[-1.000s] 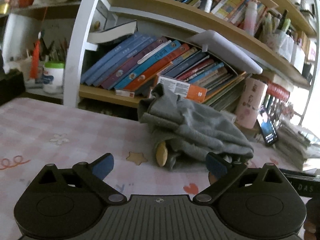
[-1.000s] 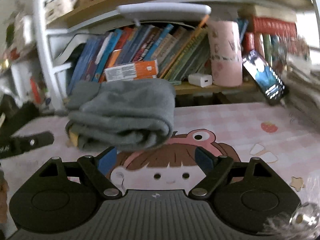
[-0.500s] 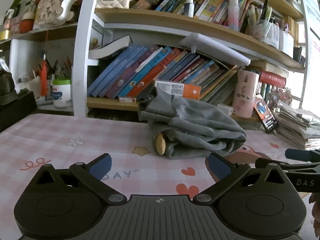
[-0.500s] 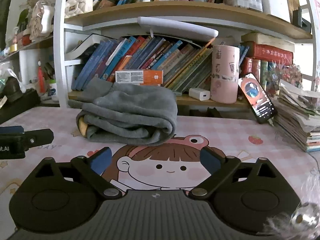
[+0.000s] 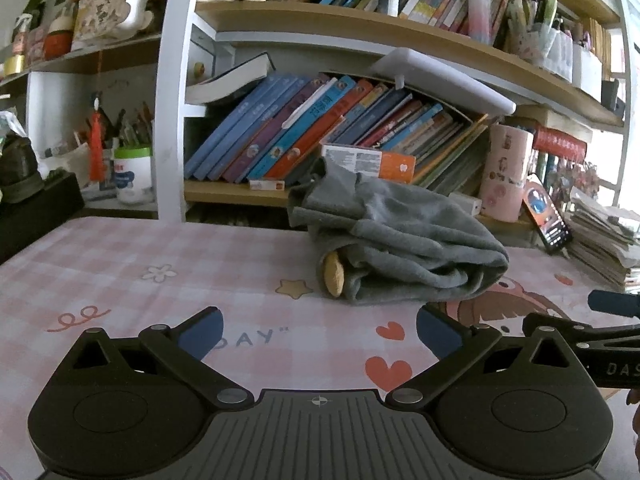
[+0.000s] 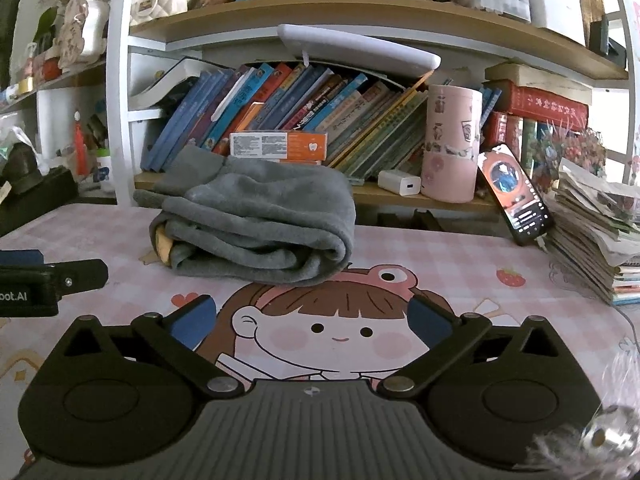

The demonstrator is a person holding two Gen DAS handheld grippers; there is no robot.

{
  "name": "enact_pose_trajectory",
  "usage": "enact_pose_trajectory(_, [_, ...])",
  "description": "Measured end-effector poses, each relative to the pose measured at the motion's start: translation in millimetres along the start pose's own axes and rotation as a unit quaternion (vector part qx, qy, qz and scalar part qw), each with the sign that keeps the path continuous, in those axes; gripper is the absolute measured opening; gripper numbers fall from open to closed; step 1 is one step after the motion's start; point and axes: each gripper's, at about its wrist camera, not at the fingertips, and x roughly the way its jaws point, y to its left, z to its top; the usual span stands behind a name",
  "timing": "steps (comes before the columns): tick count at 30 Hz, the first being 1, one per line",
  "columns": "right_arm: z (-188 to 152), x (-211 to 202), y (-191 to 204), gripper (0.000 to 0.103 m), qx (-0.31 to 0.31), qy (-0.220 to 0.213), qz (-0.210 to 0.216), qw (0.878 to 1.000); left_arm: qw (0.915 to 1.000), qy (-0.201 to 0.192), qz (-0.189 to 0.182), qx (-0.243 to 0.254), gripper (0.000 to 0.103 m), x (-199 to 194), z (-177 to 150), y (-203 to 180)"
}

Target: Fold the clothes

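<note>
Grey garment (image 6: 256, 224), folded into a thick bundle with a rounded fold edge toward the right of the right wrist frame and loose layered edges toward the left; lying centre frame in both views, on the pink checked table mat (image 5: 120, 264), just in front of the bookshelf. A yellow-tan patch (image 5: 334, 272) peeking from the open end at the bundle's left; hard to tell what it is. Upper layers slightly askew, one corner riding up toward the orange-and-white box (image 6: 280, 146) on the shelf behind.

Left gripper (image 5: 318, 330) low in its frame, blue pads spread wide, holding nothing, short of the bundle. Right gripper (image 6: 312, 318) likewise wide apart and empty, over the cartoon girl print (image 6: 320, 328), apart from the cloth. Each tool visible at the edge of the other's view.

Folding appears nearly or fully done. To finish well: approach low and level, pinch only the stray upper corner, not the whole stack; tuck the yellow-tan part inside; press the top flat rather than drag it, since soft fleece-like cloth probably slides and unrolls. Phone (image 6: 514, 196) and pink cylinder (image 6: 452, 144) at right best avoided.
</note>
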Motion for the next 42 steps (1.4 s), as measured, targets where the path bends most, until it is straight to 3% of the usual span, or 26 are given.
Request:
enact_pose_trajectory(11, [0.5, 1.3, -0.7, 0.103, 0.003, 0.005, -0.001, 1.000, 0.9996, -0.012, 0.014, 0.023, 0.103, -3.2, 0.1, -8.1])
enact_pose_trajectory(42, [1.4, 4.4, -0.7, 0.103, -0.001, 0.014, -0.001, 1.000, 0.9989, -0.016, 0.006, 0.043, 0.103, -4.7, -0.9, -13.2])
